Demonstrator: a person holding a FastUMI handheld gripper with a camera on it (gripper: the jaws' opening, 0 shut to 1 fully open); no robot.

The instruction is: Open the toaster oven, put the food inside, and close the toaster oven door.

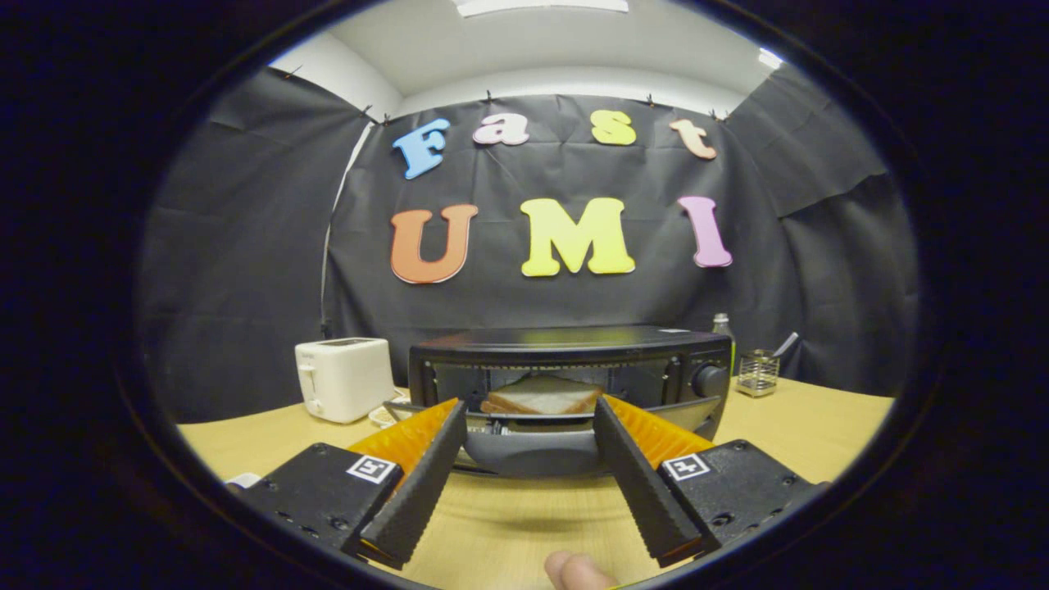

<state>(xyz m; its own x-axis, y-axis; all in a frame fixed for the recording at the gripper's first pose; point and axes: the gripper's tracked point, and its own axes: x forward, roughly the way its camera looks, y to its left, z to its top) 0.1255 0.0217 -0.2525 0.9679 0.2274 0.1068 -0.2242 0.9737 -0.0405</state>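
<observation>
A black toaster oven (574, 348) stands on the wooden table just ahead of my fingers. Its door (533, 451) hangs open, folded down toward me, with the handle edge lying between my fingertips. A slice of bread (541, 397) rests on the rack inside the oven. My gripper (531, 407) is open, its two black ribbed fingers (426, 479) spread wide on either side of the door's front edge, pressing on nothing. A fingertip of a person's hand (574, 571) shows below the fingers.
A white pop-up toaster (342, 378) sits to the oven's left, with a small plate (383, 416) beside it. To the oven's right stand a wire cup holder (757, 373) and a bottle (721, 326). The wooden tabletop (524, 524) stretches beneath the fingers.
</observation>
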